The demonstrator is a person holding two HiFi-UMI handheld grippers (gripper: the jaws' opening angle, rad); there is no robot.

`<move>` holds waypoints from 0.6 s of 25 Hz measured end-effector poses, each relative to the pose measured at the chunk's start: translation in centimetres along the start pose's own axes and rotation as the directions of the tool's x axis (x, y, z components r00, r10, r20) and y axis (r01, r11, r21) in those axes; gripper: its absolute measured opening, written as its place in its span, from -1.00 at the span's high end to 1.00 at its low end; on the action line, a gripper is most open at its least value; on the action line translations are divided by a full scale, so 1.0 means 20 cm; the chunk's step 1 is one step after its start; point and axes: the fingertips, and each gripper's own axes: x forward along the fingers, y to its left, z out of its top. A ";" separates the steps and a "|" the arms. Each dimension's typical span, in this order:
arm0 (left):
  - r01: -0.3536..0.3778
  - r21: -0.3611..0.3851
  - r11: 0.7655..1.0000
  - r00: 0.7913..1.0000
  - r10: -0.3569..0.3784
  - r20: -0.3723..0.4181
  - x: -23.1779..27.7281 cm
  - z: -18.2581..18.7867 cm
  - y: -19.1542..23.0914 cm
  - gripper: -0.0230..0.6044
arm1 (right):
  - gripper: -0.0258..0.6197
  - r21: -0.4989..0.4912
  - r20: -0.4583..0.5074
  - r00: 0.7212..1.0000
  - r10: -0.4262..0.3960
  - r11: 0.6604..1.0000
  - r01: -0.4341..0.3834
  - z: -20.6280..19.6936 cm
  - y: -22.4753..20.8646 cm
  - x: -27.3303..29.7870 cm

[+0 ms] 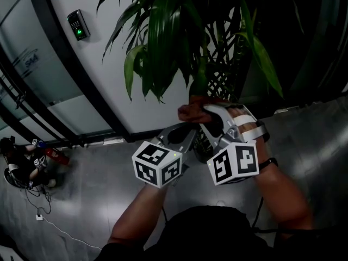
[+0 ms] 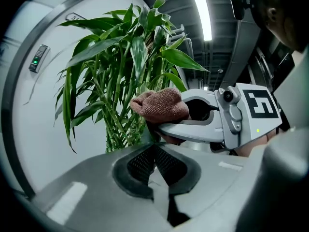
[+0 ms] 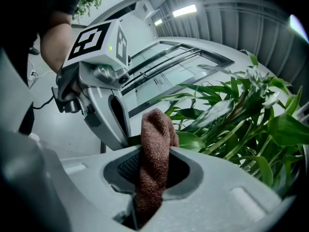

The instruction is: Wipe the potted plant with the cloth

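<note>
The potted plant [image 1: 163, 37] with long green leaves stands in front of me against a white wall; it also shows in the left gripper view [image 2: 120, 57] and the right gripper view [image 3: 241, 124]. My right gripper [image 1: 205, 113] is shut on a reddish-brown cloth [image 1: 191, 112], which sticks up out of its jaws [image 3: 154, 144]. The cloth [image 2: 159, 105] rests against a low leaf [image 3: 190, 141]. My left gripper [image 1: 189, 128] is shut on that leaf's dark tip [image 2: 146, 135], right beside the right gripper's fingers [image 2: 193, 129].
A card reader [image 1: 78, 25] with a green light hangs on the wall at the upper left. Black-framed glass panels run along the left. Small items and a white cable [image 1: 38, 200] lie on the grey floor at the left. A dark lattice [image 1: 220, 80] stands behind the plant.
</note>
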 end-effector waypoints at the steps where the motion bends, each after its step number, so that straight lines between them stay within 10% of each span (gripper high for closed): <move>1: -0.001 0.004 1.000 1.000 0.001 0.002 0.00 0.00 0.00 0.87 | 0.70 0.002 -0.001 1.000 0.003 1.000 -0.003 0.00 0.01 0.00; 15: 0.001 0.011 1.000 1.000 0.000 -0.028 -0.24 -0.08 0.00 0.78 | 0.70 0.092 -0.028 0.999 0.026 0.995 -0.024 0.11 0.20 -0.08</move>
